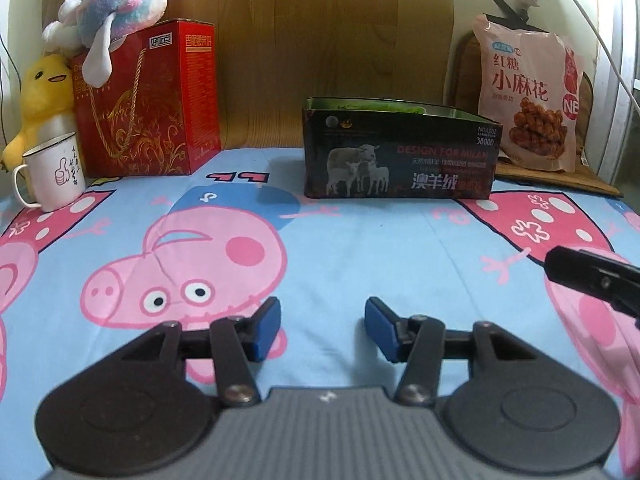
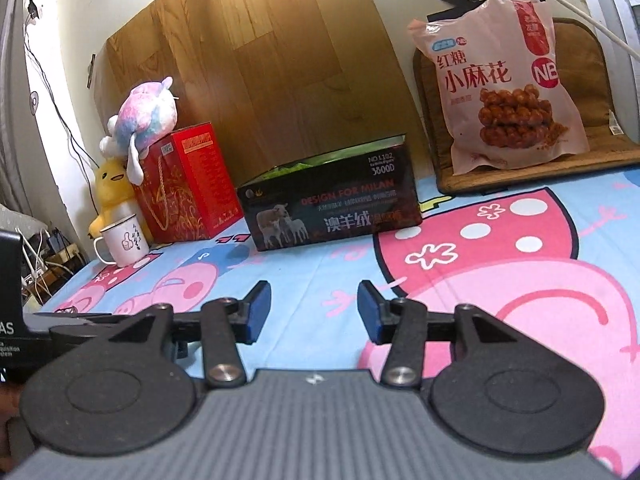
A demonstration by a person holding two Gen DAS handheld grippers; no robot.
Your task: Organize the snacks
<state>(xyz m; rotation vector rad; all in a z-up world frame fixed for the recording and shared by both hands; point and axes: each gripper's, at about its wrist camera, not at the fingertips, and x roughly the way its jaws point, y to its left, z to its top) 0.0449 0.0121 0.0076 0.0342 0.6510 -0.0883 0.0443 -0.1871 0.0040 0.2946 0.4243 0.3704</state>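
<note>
A dark open-topped box (image 1: pixel 400 152) with sheep pictures stands at the back of the cartoon-print cloth (image 1: pixel 360 248); something green shows inside it. It also shows in the right wrist view (image 2: pixel 332 200). A pink snack bag (image 1: pixel 532 96) leans upright at the back right, on a brown mat (image 2: pixel 520 176); the bag also shows in the right wrist view (image 2: pixel 504 88). My left gripper (image 1: pixel 322 328) is open and empty, low over the cloth, well short of the box. My right gripper (image 2: pixel 312 310) is open and empty too. A tip of the right gripper shows at the left wrist view's right edge (image 1: pixel 588 272).
A red gift box (image 1: pixel 156 100) stands at the back left with a pink-blue plush (image 1: pixel 116 4) on top. A yellow duck plush (image 1: pixel 40 100) and a white mug (image 1: pixel 54 172) sit beside it. A wood panel (image 1: pixel 320 40) backs the cloth. Cables hang at the right.
</note>
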